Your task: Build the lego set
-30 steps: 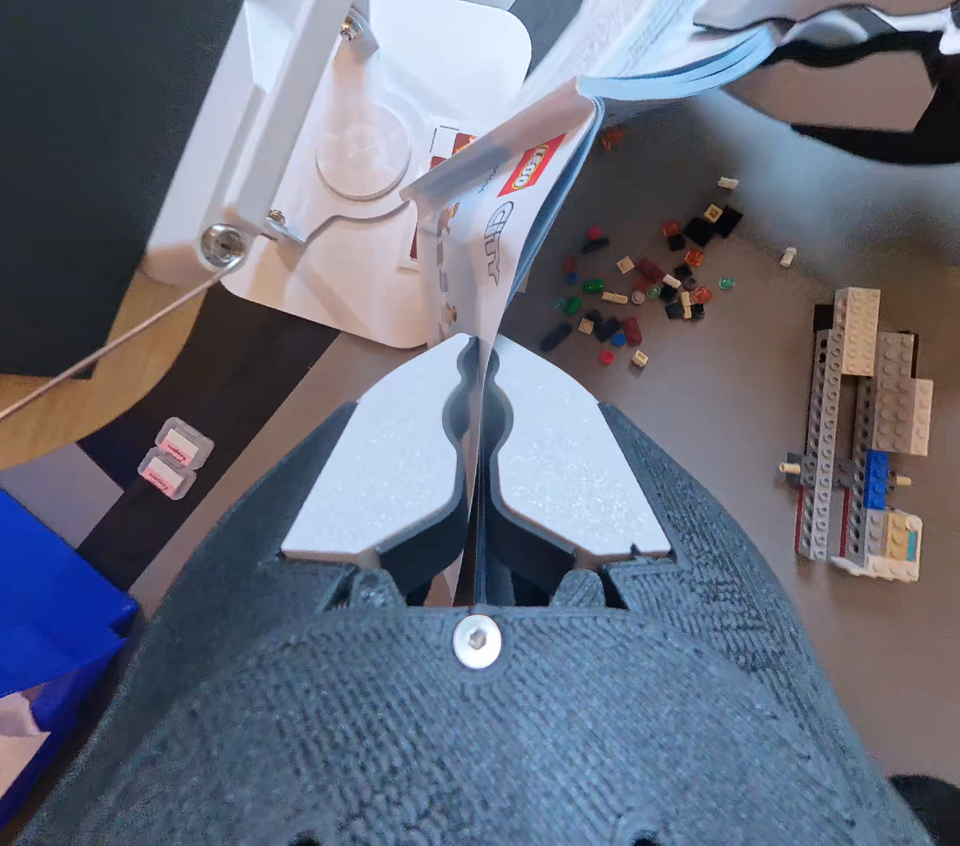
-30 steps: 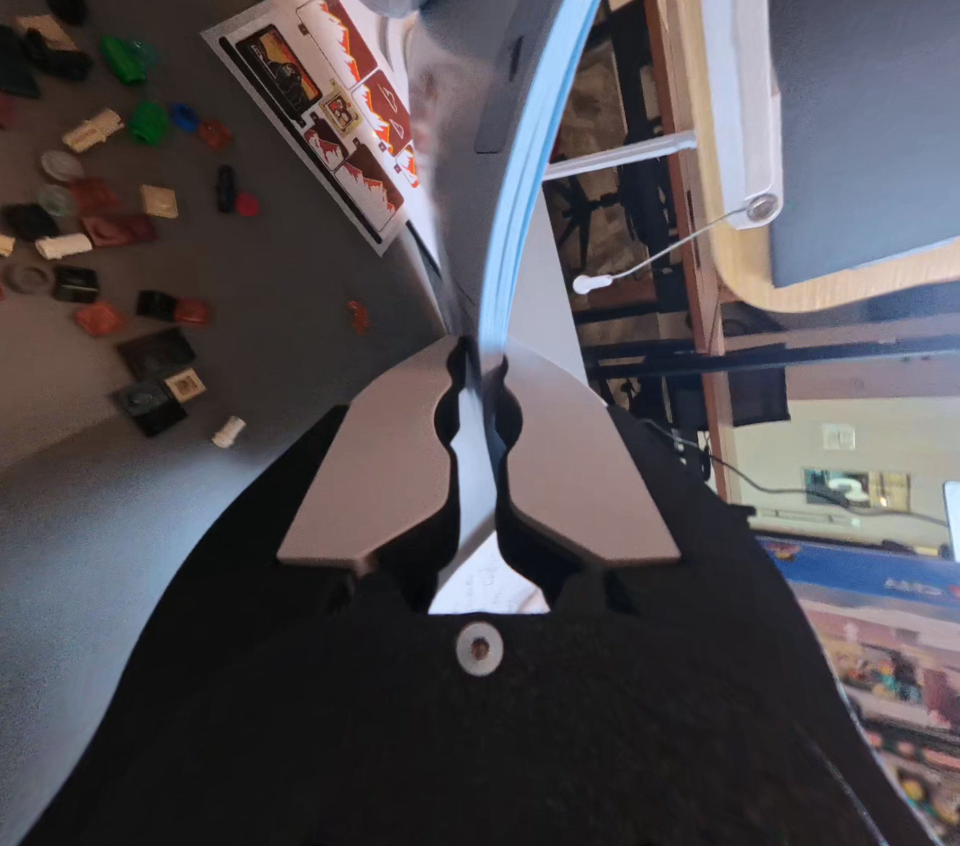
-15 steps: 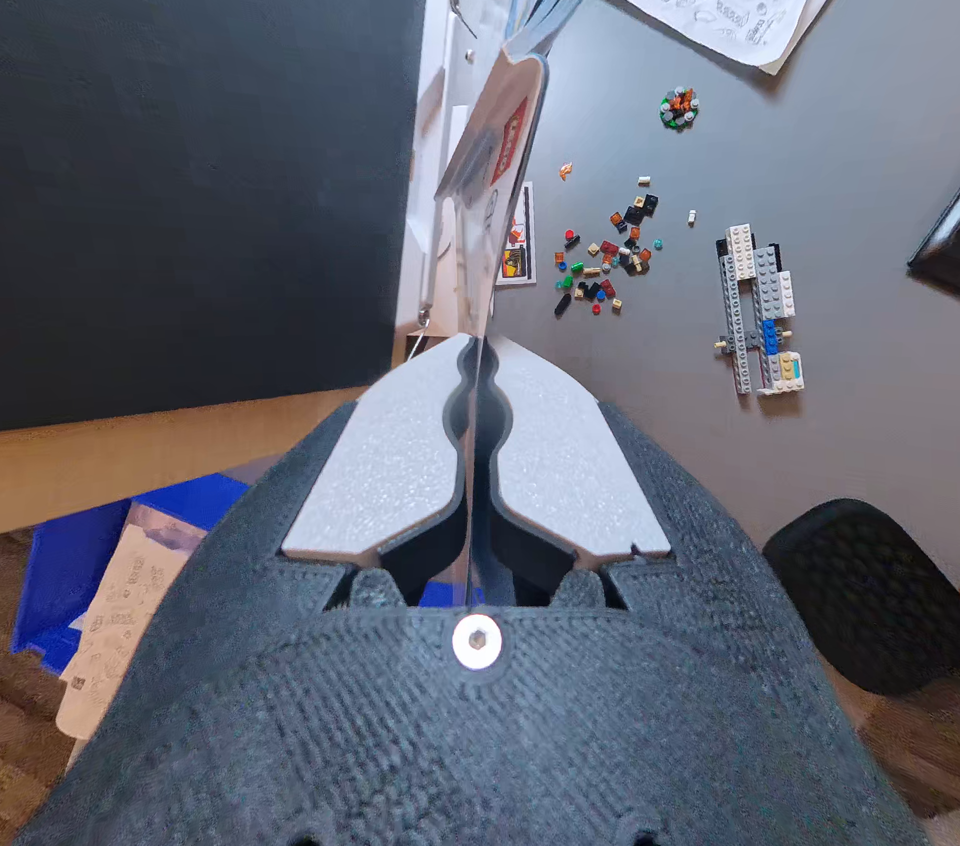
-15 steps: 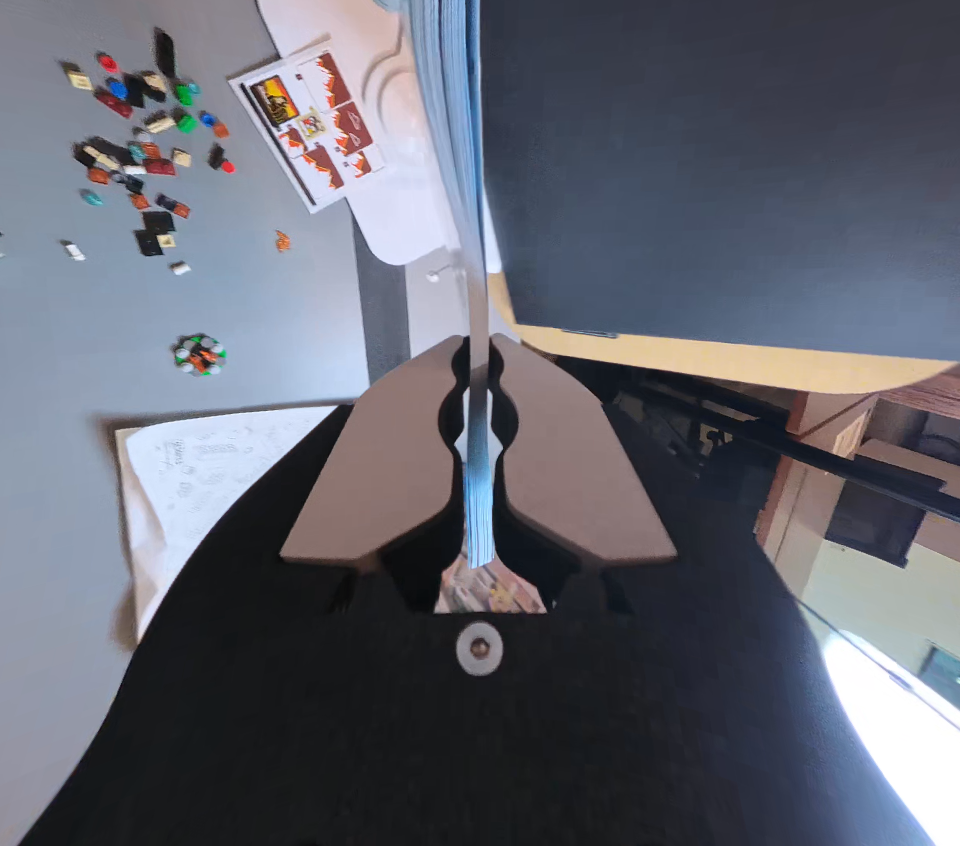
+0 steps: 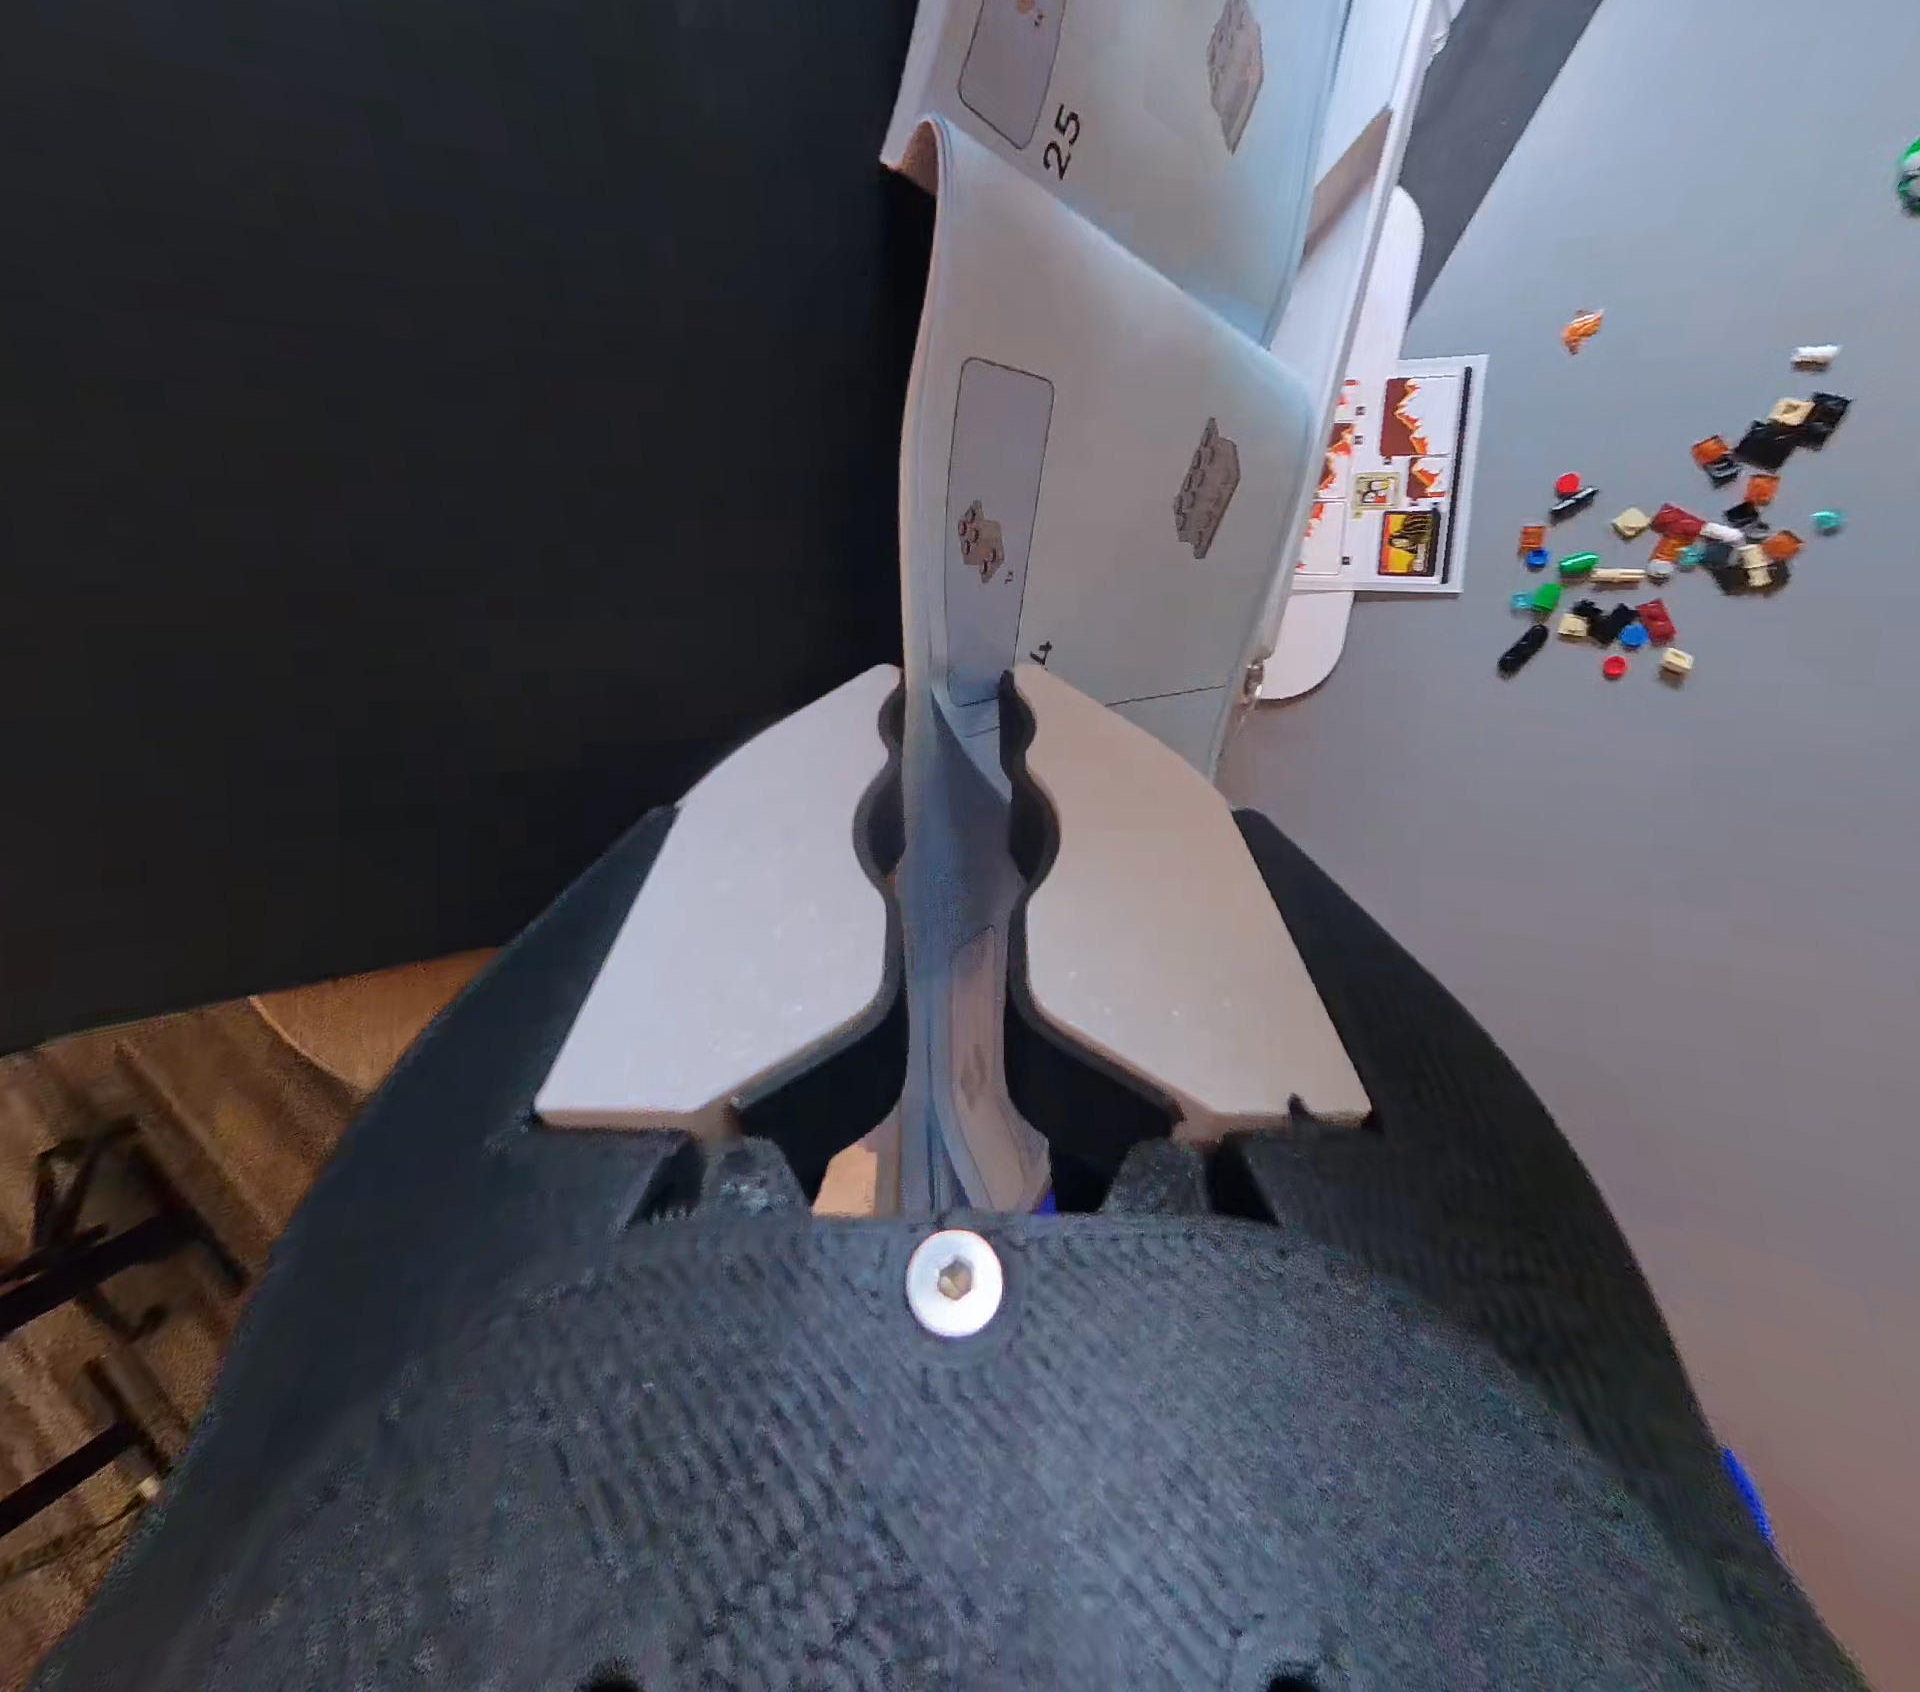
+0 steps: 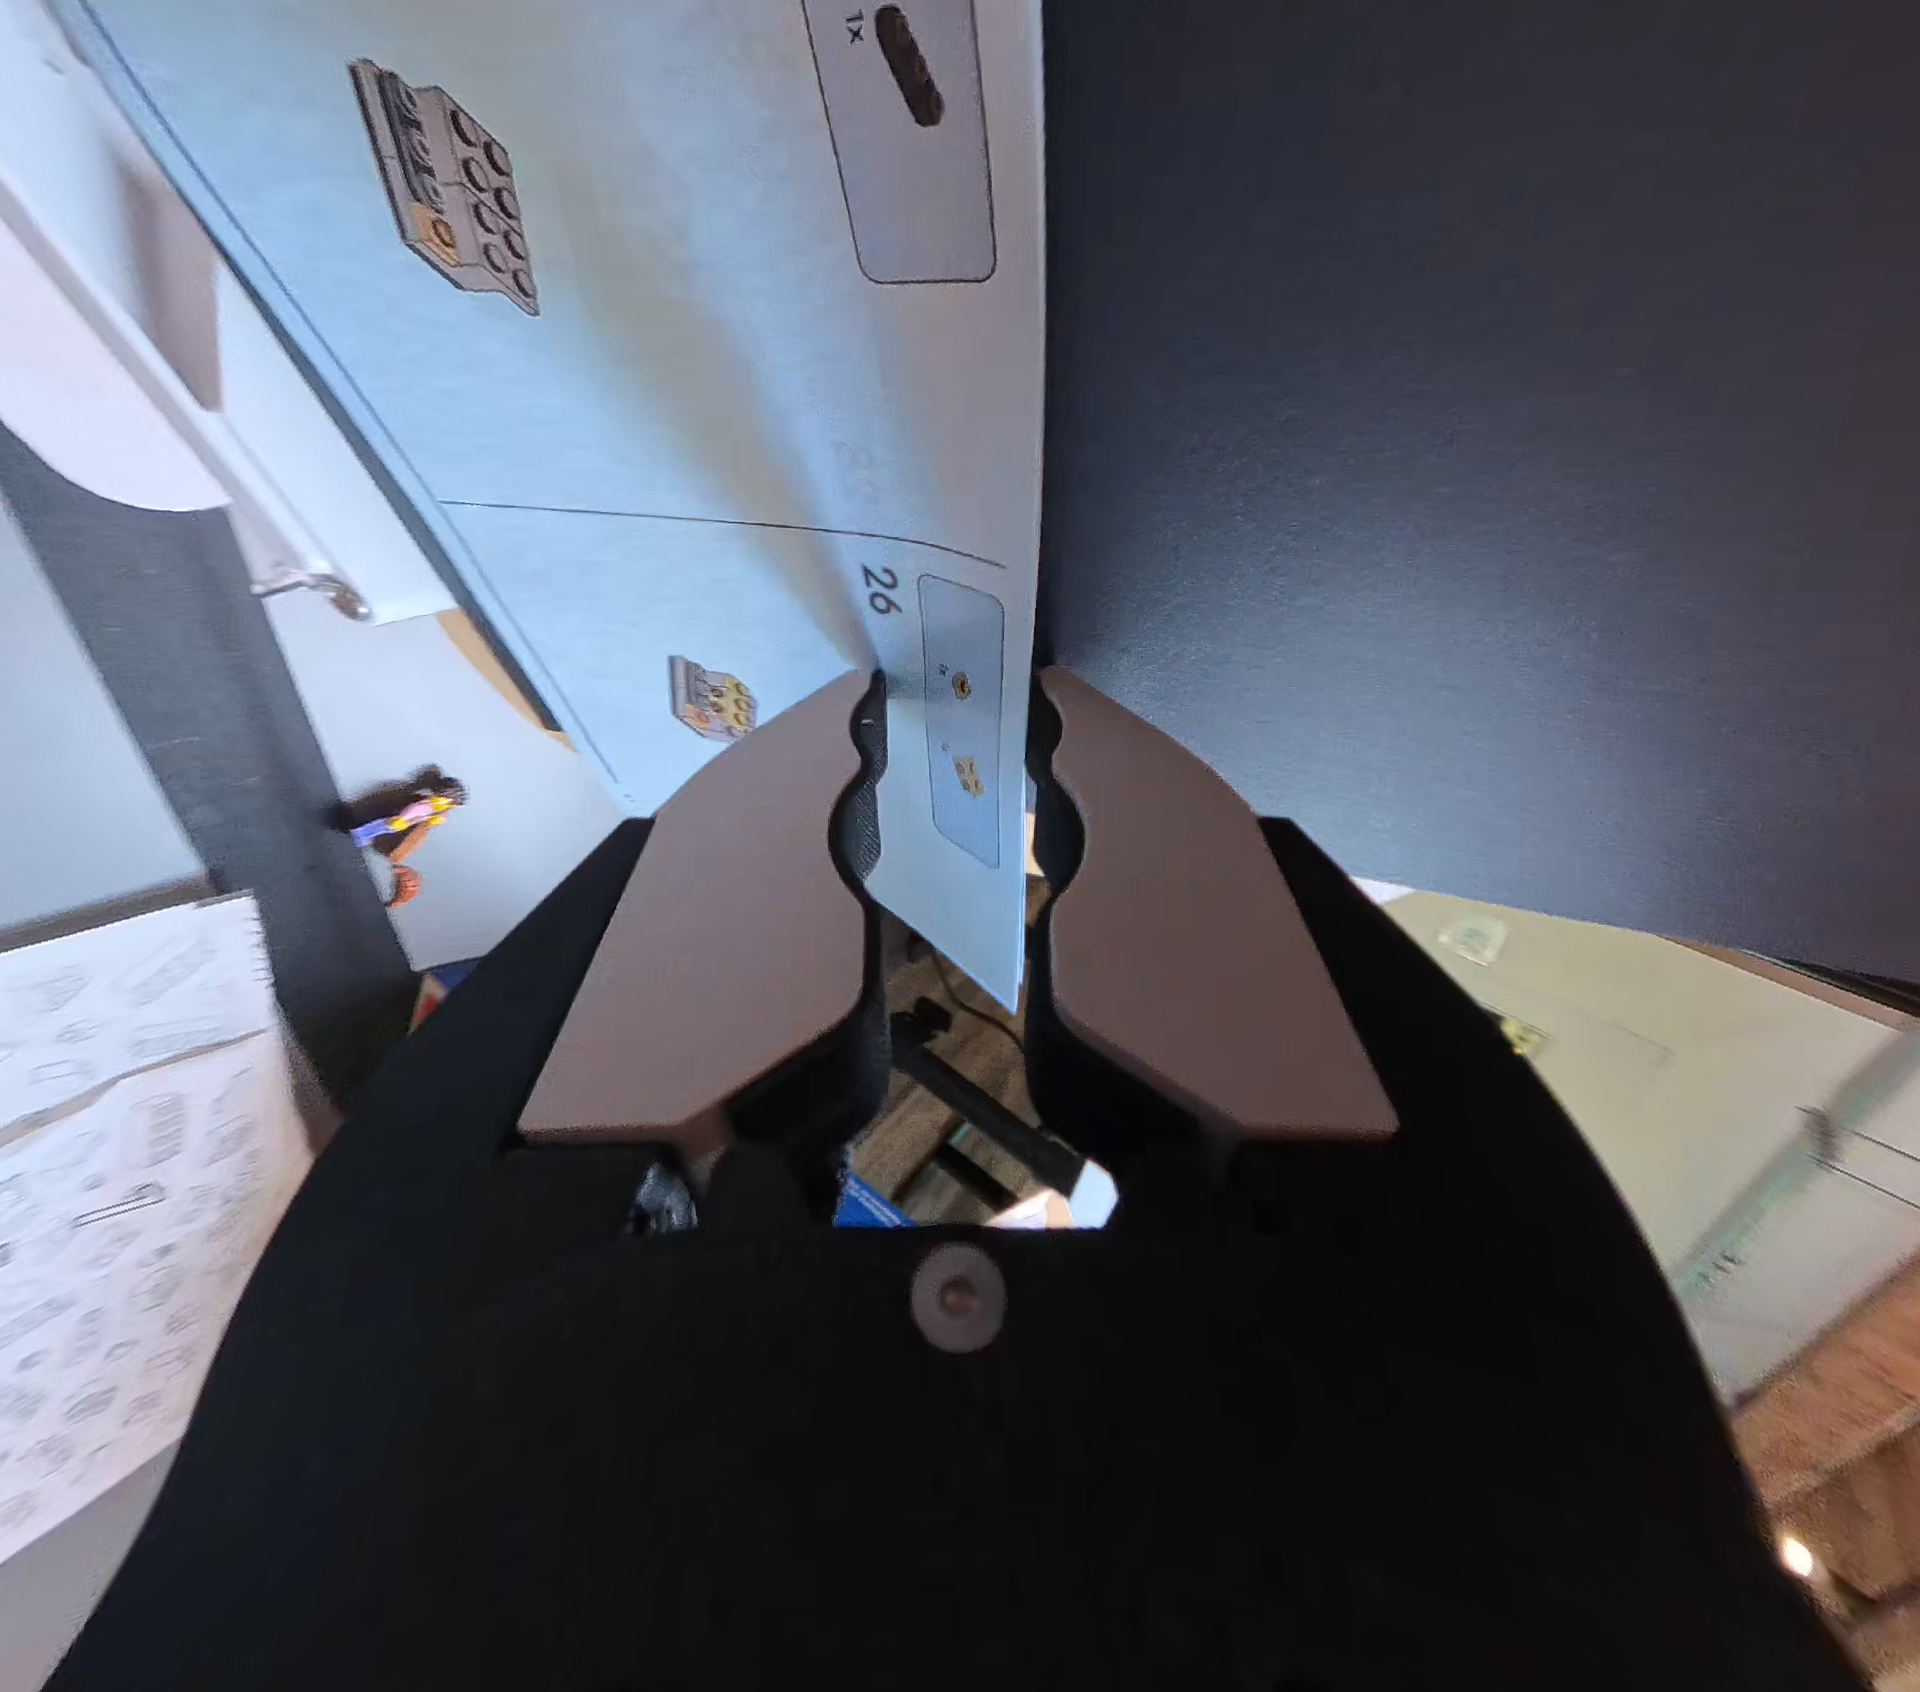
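Observation:
The open instruction booklet (image 5: 1101, 447) stands upright against a black board (image 5: 416, 292). My left gripper (image 5: 951, 686) is shut on a bunch of its pages at the lower edge. In the right wrist view the booklet (image 6: 623, 188) fills the upper left. My right gripper (image 6: 956, 686) is open, and a page corner hangs loosely between its fingers (image 6: 1174, 894). A scatter of small loose Lego pieces (image 5: 1704, 541) lies on the grey table (image 5: 1558, 915) to the right. The part-built model is out of view.
A sticker sheet (image 5: 1413, 479) lies partly on a white stand base (image 5: 1320, 645) beside the booklet. A printed paper sheet (image 6: 104, 1071) and a small minifigure (image 6: 400, 811) lie at the left in the right wrist view. The black board (image 6: 1455, 292) rises to the right. The gap from one gripper's tips to the other's is roughly 20 cm.
The booklet has gone from closed and edge-on to open, with pages facing both cameras. My right gripper has opened. My left gripper's fingers now stand wider around more pages. Both views moved closer to the board.

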### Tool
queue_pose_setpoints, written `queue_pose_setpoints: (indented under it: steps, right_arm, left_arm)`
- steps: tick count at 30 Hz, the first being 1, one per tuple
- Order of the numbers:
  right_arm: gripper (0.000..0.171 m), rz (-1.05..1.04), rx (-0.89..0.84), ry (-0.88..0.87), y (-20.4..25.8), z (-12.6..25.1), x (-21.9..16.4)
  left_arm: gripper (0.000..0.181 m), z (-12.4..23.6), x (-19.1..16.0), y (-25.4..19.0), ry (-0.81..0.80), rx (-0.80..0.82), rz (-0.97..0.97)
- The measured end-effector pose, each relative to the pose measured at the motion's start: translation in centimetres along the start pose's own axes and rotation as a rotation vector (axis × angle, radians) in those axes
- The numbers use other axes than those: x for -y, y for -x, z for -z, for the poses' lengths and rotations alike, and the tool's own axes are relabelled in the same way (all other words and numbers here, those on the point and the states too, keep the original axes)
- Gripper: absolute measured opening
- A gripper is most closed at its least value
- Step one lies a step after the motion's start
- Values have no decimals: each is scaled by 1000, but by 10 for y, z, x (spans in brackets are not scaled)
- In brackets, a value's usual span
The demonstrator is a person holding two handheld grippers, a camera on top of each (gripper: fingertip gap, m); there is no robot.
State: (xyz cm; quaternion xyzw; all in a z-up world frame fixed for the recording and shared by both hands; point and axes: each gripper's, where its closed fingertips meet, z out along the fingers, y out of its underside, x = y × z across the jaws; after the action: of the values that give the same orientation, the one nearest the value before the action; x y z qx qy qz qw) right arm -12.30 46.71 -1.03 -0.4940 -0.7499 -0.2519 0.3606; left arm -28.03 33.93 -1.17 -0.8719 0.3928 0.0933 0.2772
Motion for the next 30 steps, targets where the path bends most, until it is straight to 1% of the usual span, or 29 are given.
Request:
queue_pose_setpoints:
  steps: [1,3,7,8,11,13,15,17,20,22,23,28,30]
  right_arm:
    - [24,9,-32,5,-1,-1,0]
    - [14,26,-122,3,-8,1,-1]
    - [24,-33,-217,15,-14,5,-13]
    - [24,-54,-254,10,-16,8,-14]
    - [24,-149,-323,-92,-12,25,-6]
    - [25,-254,-304,-195,3,36,5]
    - [25,-325,-208,-301,34,38,21]
    - [25,-354,-133,-318,68,25,29]
    - [25,-414,-116,-300,95,-6,29]
    - [24,-495,-130,-304,100,-25,26]
    - [23,-517,-166,-333,96,-26,27]
    - [21,-635,-243,-346,98,-26,24]
    - [21,-659,-263,-368,103,-22,29]
  left_arm:
    - [15,-3,-2,2,0,29,-15]
    - [14,-7,-5,-2,-9,38,-45]
    - [14,-7,-6,-4,-57,52,-40]
    - [14,-7,-6,-4,-63,56,-34]
    - [12,-9,-8,-5,-72,71,-24]
    - [11,-10,-9,-5,-87,65,-3]
    - [11,-10,-9,-5,-103,54,4]
    - [12,-10,-10,-7,-106,34,14]
    - [14,-10,-13,-9,-93,16,15]
    - [15,-9,-15,-9,-87,26,12]
    - [15,-7,-17,-6,-87,46,7]
    - [9,0,-22,-1,-103,108,-23]
    - [7,0,-22,0,-96,125,-29]
